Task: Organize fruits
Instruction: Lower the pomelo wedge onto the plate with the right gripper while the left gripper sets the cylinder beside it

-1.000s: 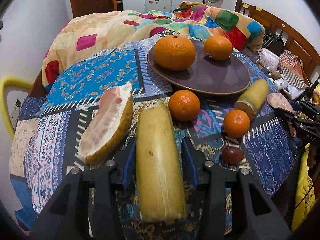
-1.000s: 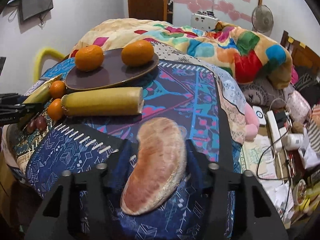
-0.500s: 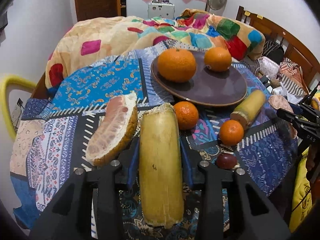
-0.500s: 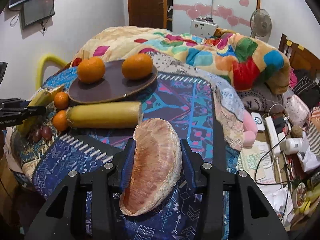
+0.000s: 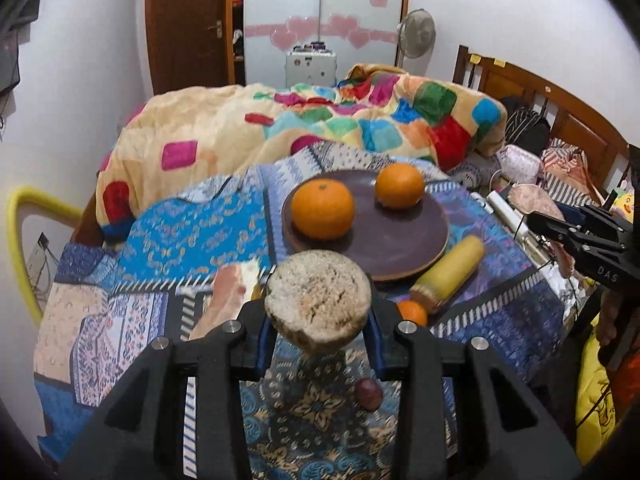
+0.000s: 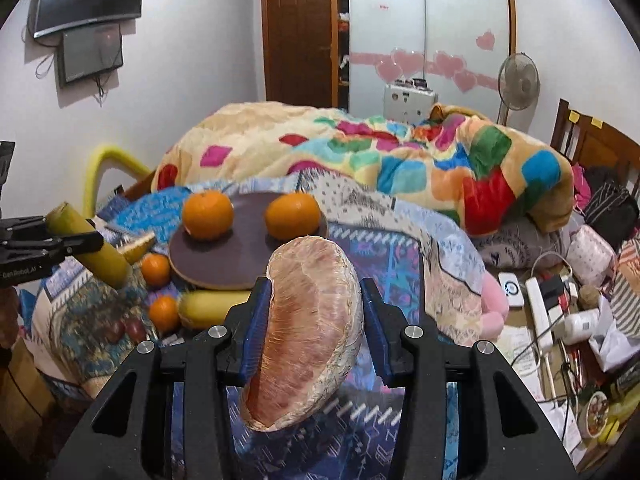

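The long yellow cut fruit [image 5: 318, 300] is clamped between the blue pads of the left gripper [image 5: 318, 326], lifted off the cloth with its rough pale cut end facing the camera. The pink peeled pomelo wedge [image 6: 308, 332] is pinched the same way in the right gripper [image 6: 312, 332], held above the patterned blue bedcloth [image 6: 400, 256]. Beyond both, the round dark brown plate [image 5: 400, 236] lies on the cloth with two large oranges [image 5: 322, 209] on it, side by side. Near the plate's right edge lies a second yellow cut fruit [image 5: 452, 276], a small orange [image 5: 412, 312] beside it, and a dark red round fruit [image 5: 368, 394] nearer. Another pomelo wedge [image 5: 228, 296] lies left. A patchwork blanket [image 5: 320, 128] lies farther back.
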Motion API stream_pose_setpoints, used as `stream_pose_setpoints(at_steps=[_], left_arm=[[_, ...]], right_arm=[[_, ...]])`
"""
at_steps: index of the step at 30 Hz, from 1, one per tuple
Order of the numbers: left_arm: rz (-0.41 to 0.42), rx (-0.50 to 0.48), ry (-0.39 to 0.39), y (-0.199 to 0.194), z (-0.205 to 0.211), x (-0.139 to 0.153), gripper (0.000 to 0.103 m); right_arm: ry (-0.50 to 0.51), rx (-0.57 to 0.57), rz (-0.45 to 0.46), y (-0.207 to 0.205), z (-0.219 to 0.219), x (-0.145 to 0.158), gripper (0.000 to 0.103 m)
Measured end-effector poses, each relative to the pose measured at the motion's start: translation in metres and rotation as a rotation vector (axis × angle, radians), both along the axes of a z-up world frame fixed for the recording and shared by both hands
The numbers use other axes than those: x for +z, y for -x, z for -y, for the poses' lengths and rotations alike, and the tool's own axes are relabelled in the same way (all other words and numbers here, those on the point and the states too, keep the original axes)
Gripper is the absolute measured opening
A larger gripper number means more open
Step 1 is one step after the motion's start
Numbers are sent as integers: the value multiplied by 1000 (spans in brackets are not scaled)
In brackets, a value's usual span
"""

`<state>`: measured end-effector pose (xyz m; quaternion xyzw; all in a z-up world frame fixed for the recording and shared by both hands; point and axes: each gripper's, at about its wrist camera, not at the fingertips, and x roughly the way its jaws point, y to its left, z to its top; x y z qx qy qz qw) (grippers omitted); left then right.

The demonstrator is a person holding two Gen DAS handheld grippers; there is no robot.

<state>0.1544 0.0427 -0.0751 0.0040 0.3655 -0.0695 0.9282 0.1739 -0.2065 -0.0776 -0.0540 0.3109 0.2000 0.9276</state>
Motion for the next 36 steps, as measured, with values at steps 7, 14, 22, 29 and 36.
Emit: stream_pose_setpoints(at_steps=[7,14,22,29,36], left_arm=[[36,-30,25,-14,13,14,37],[59,-50,41,-32,17,18,37],[54,-73,40,-57,19,11,37],[30,-94,37,-77,19,-1,37],[0,-99,42,-94,17,-15,37]], right_arm=[[-15,24,37,-10,-17,10,41],[-19,61,43,-28,-34,9,41],[-15,96,22,-58,-59,1,41],[6,119,6,-83,-83,-5,38],[56,147,-6,-95,-101,-9,38]])
